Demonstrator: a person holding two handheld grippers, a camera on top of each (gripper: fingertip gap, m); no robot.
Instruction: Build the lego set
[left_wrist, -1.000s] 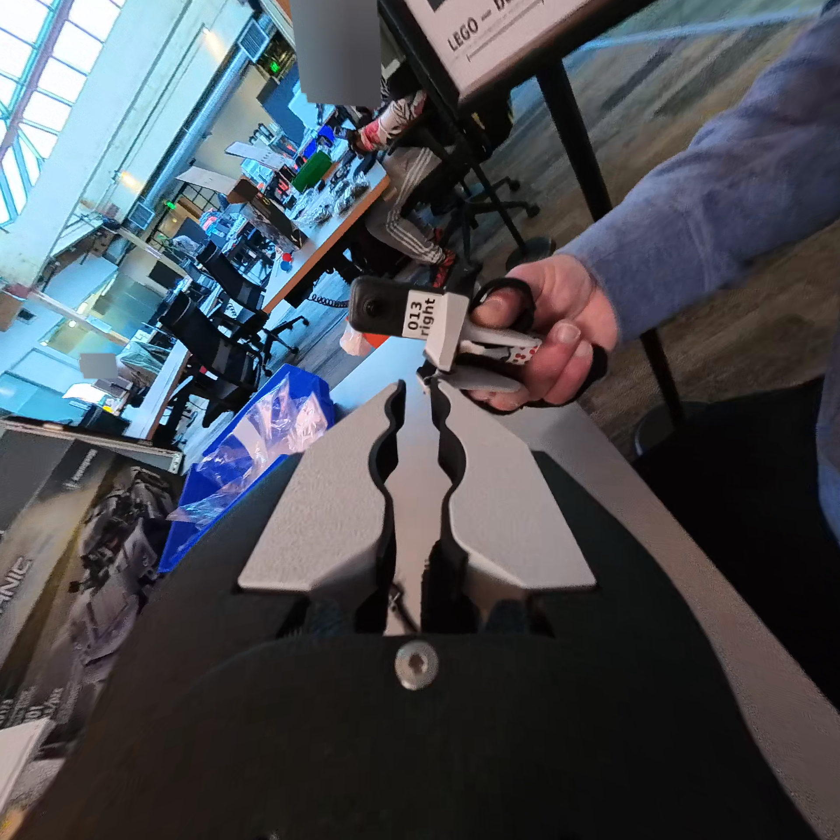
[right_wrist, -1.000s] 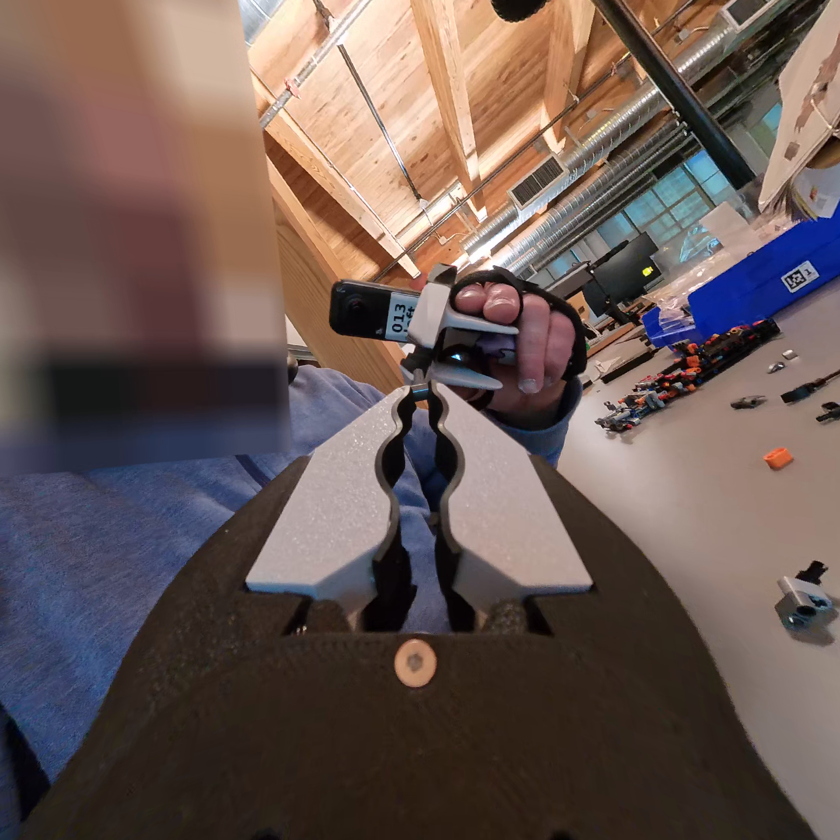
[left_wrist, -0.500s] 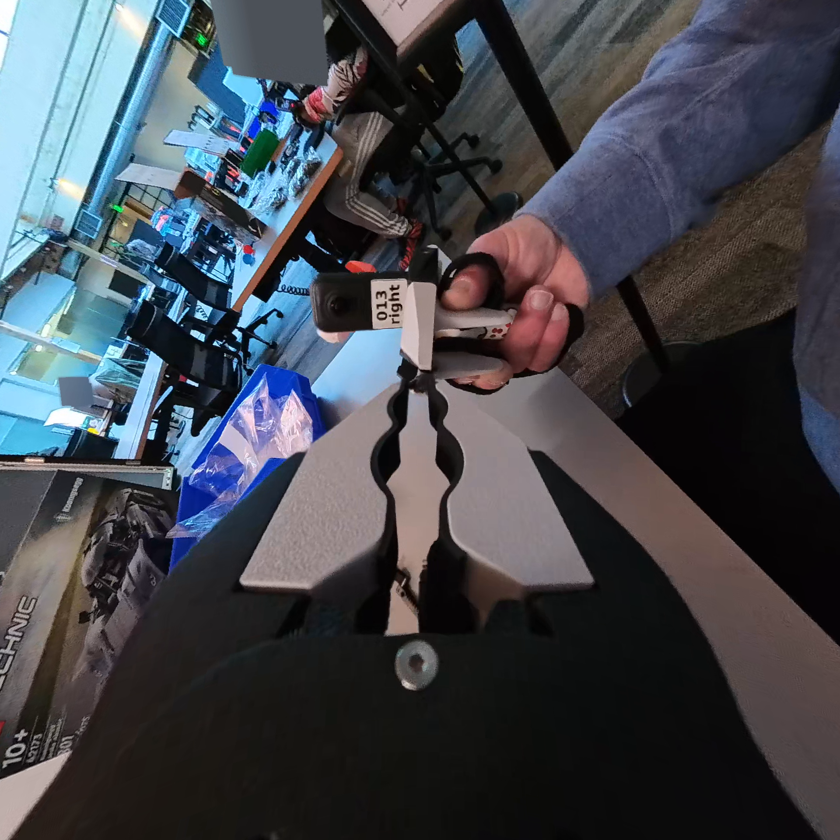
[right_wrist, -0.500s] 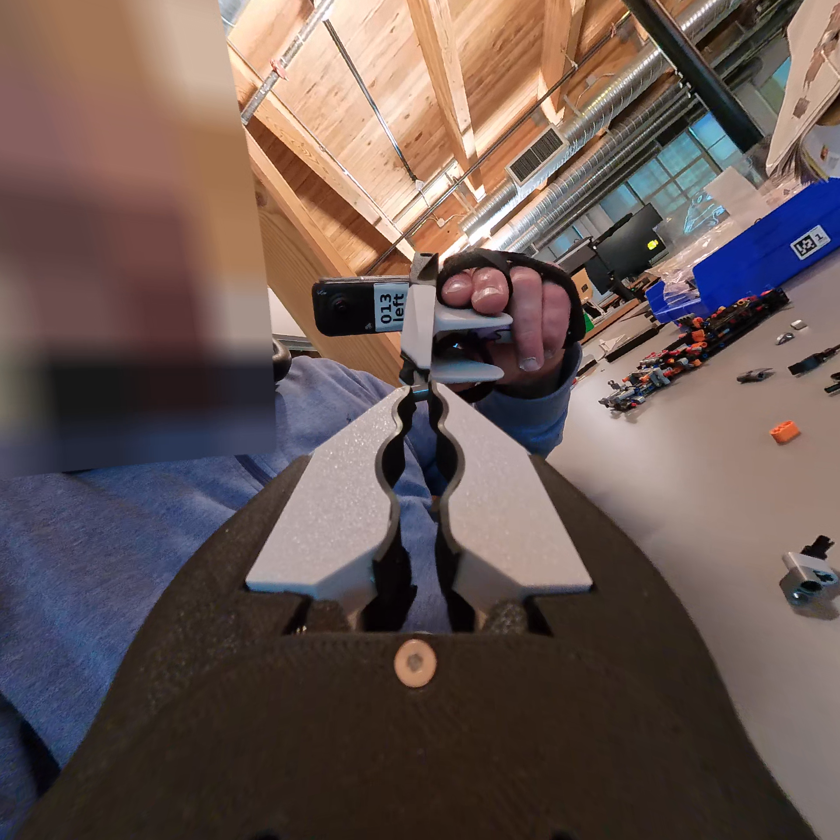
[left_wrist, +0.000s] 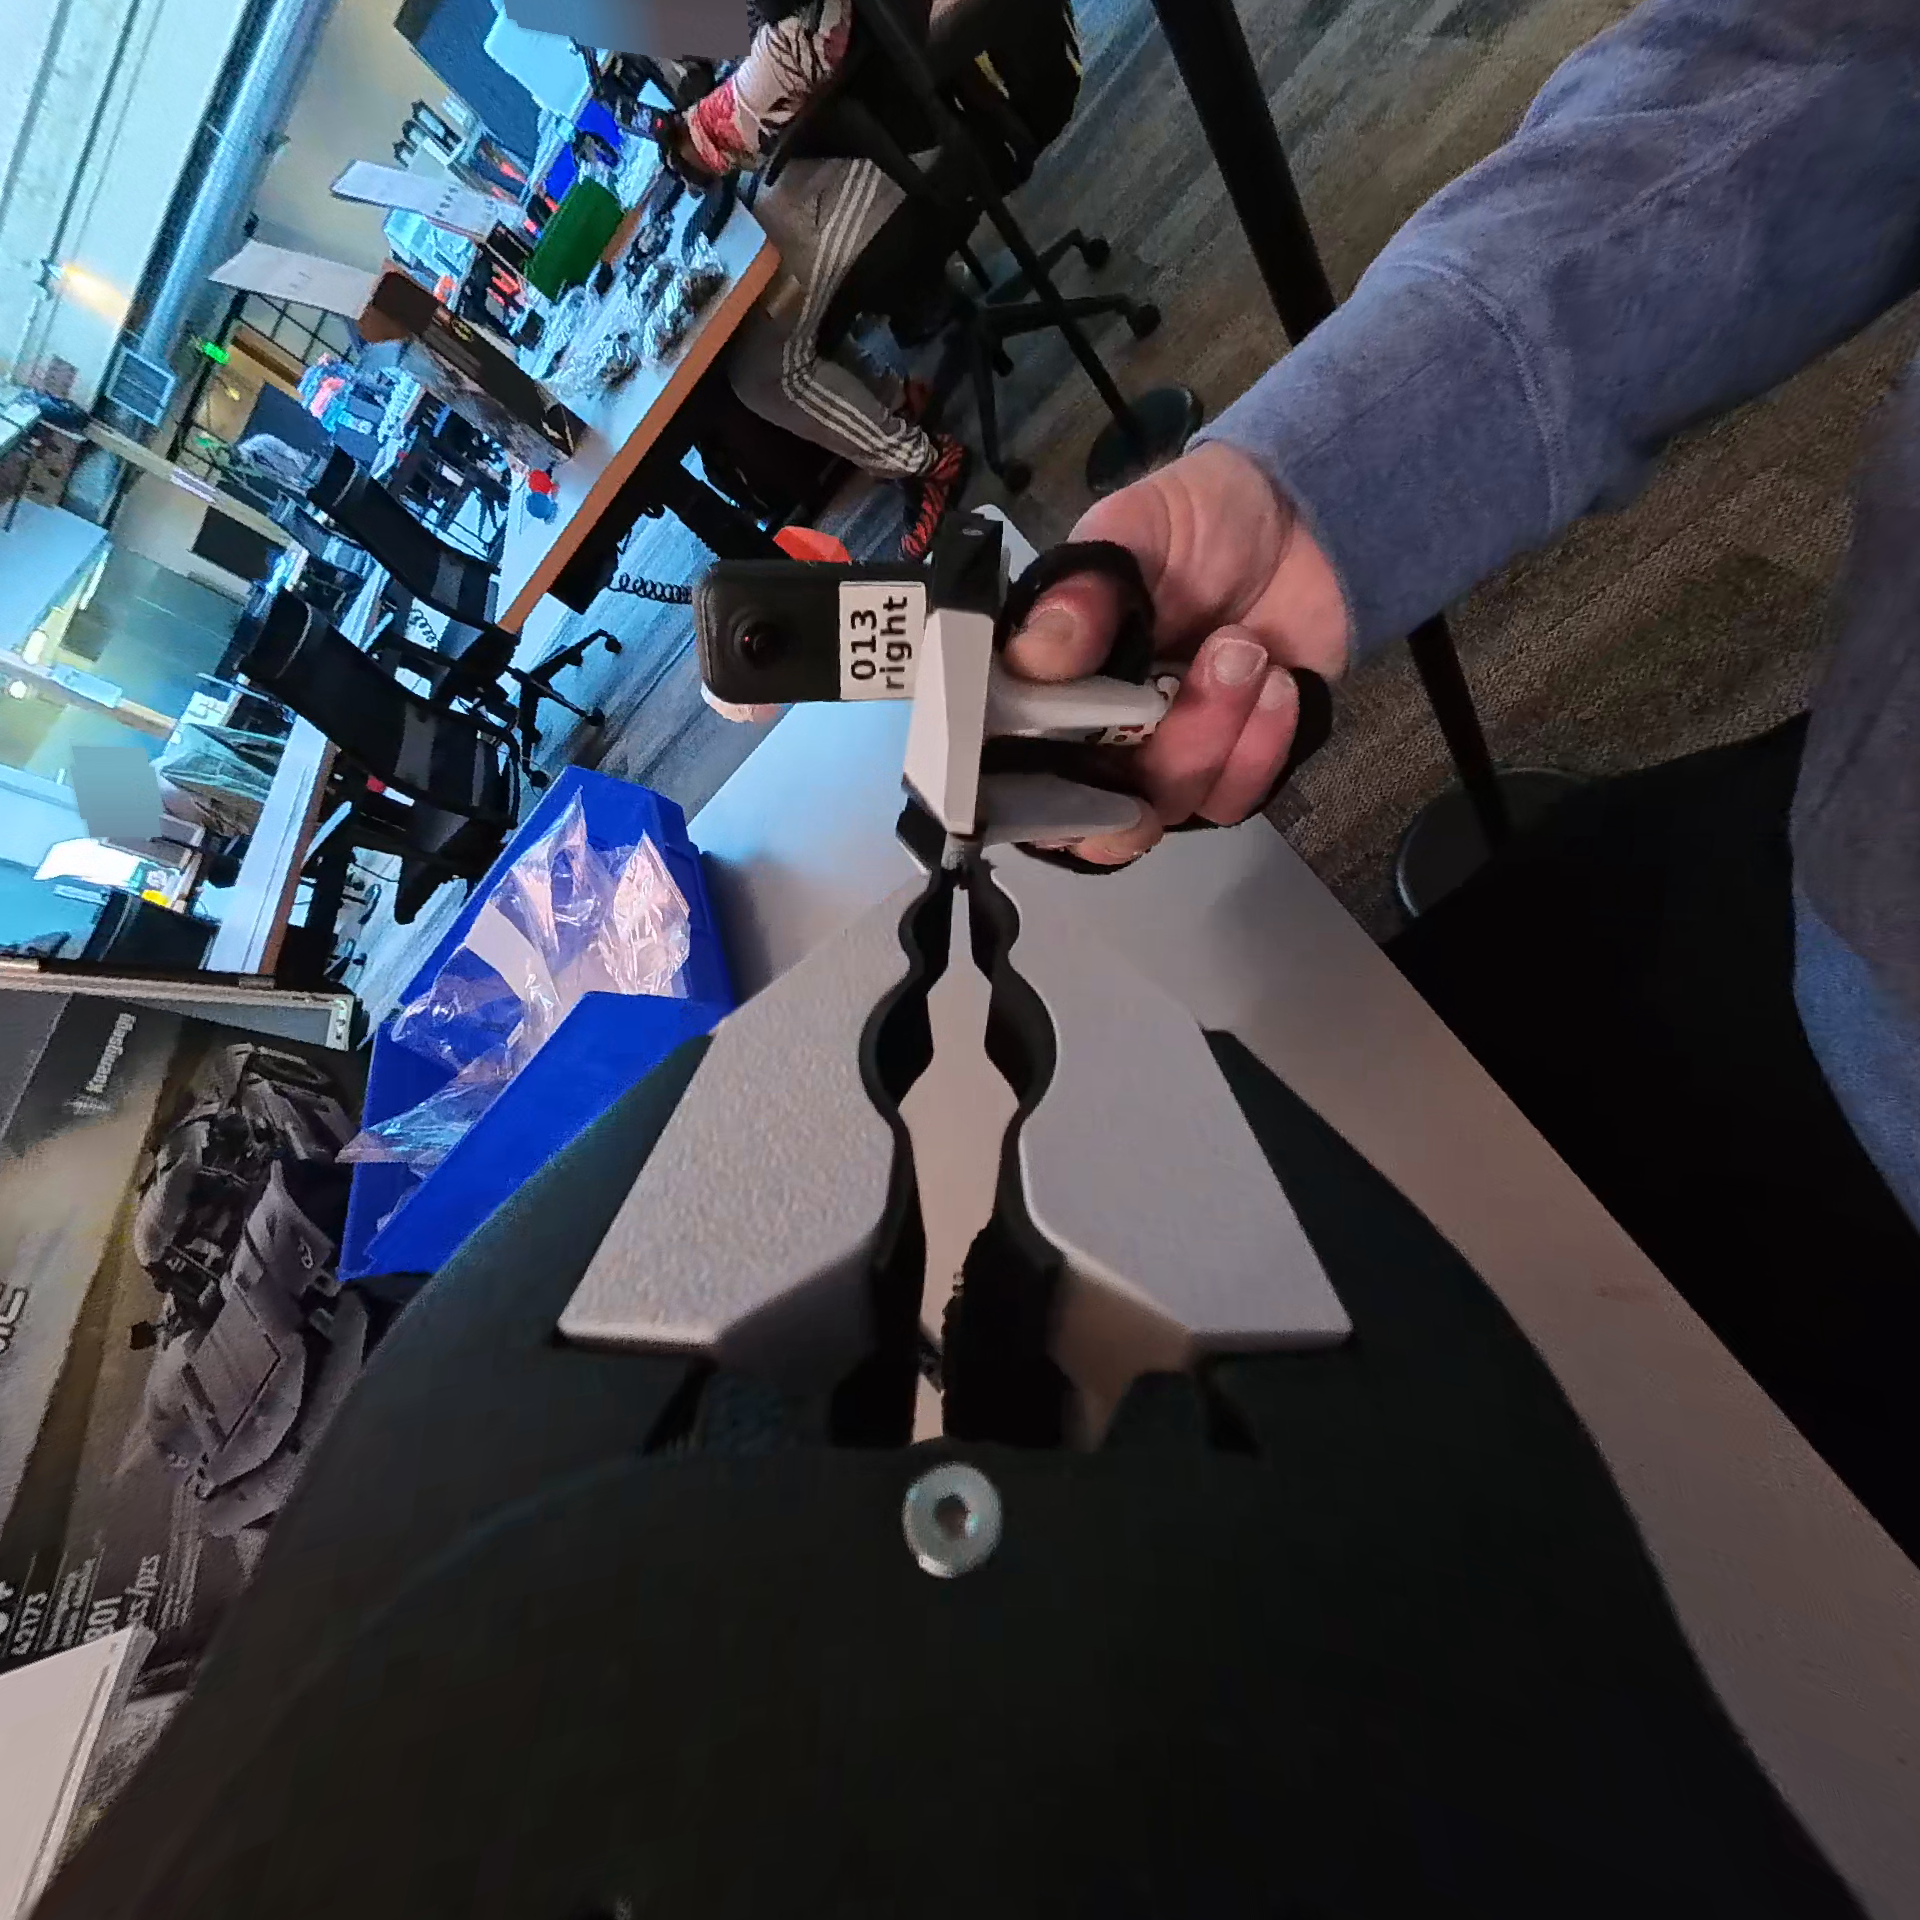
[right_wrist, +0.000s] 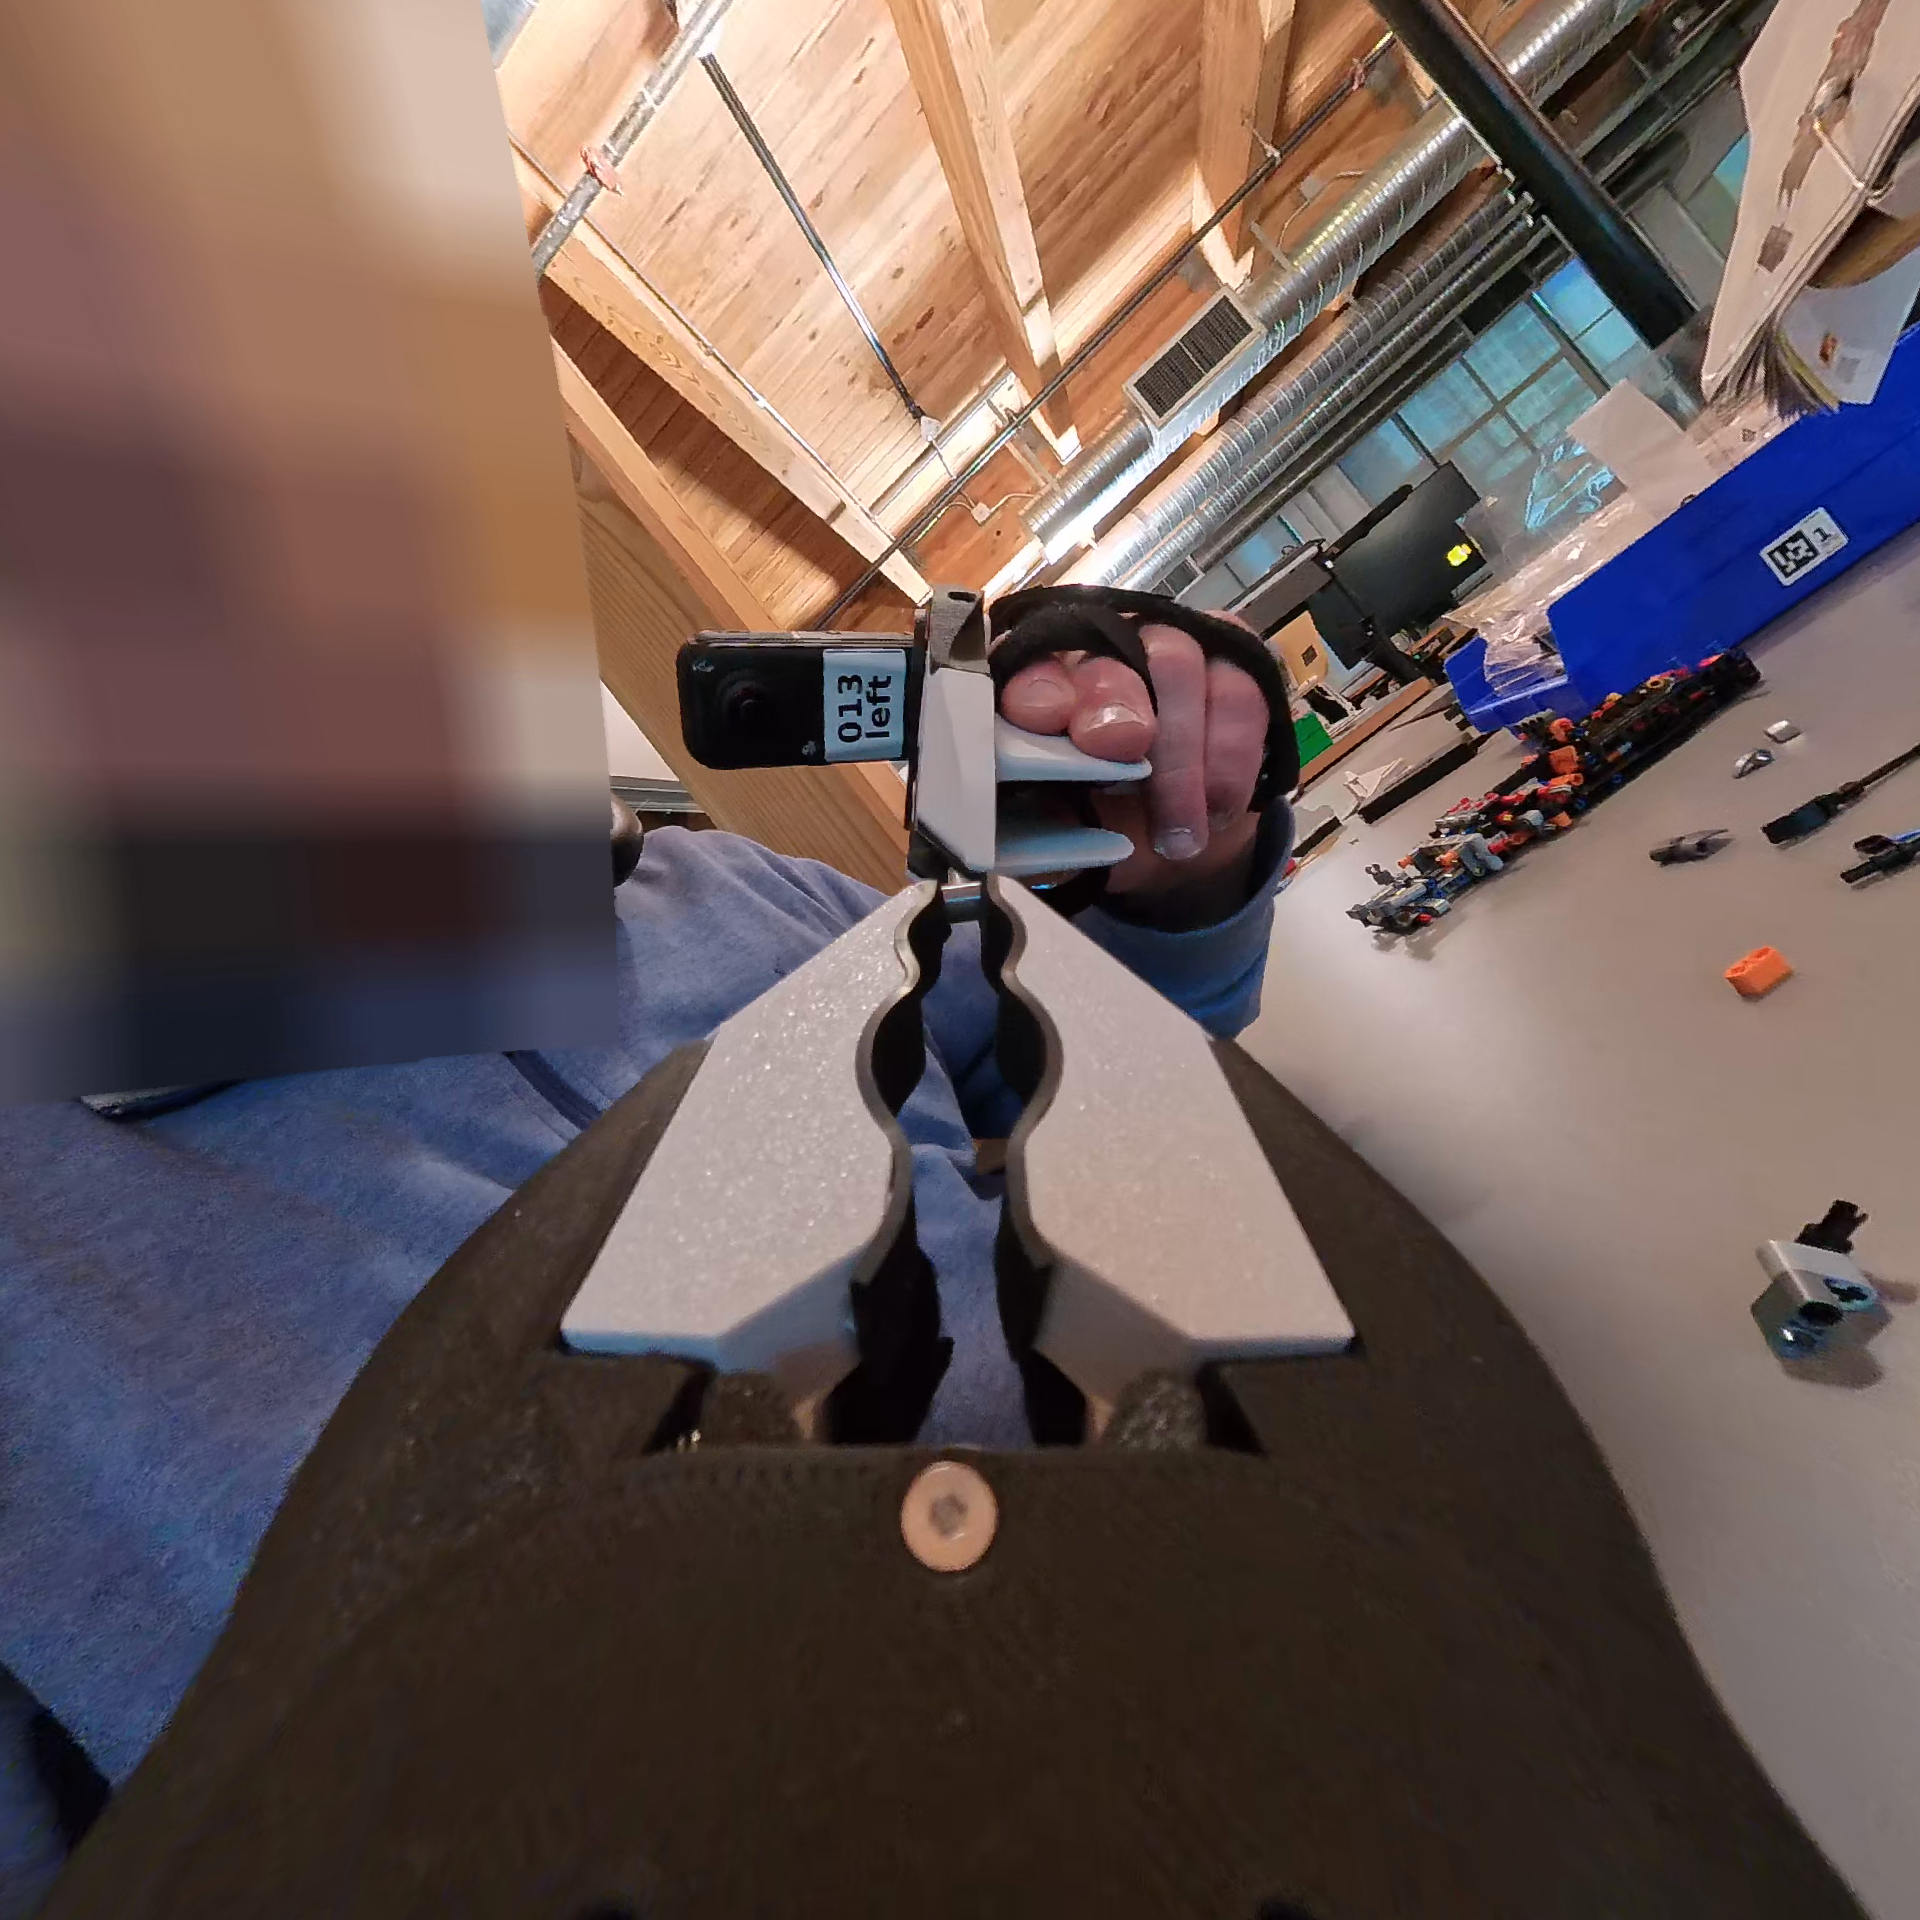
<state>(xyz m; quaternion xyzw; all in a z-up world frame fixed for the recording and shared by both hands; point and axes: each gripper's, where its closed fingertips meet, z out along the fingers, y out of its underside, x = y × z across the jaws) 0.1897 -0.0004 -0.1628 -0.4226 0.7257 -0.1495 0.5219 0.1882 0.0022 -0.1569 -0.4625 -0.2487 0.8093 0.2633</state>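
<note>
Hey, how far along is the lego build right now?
Done: one partly built section lies on the table. In hand: a small grey piece pinched at the right gripper tips, meeting the left gripper. Left: loose pieces, like an orange piece and a grey block, lie unattached.

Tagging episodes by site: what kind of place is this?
Likely a shared workshop or lab in a converted industrial hall: rows of worktables with office chairs, exposed timber ceiling beams and metal ducts, blue parts bins.
</note>
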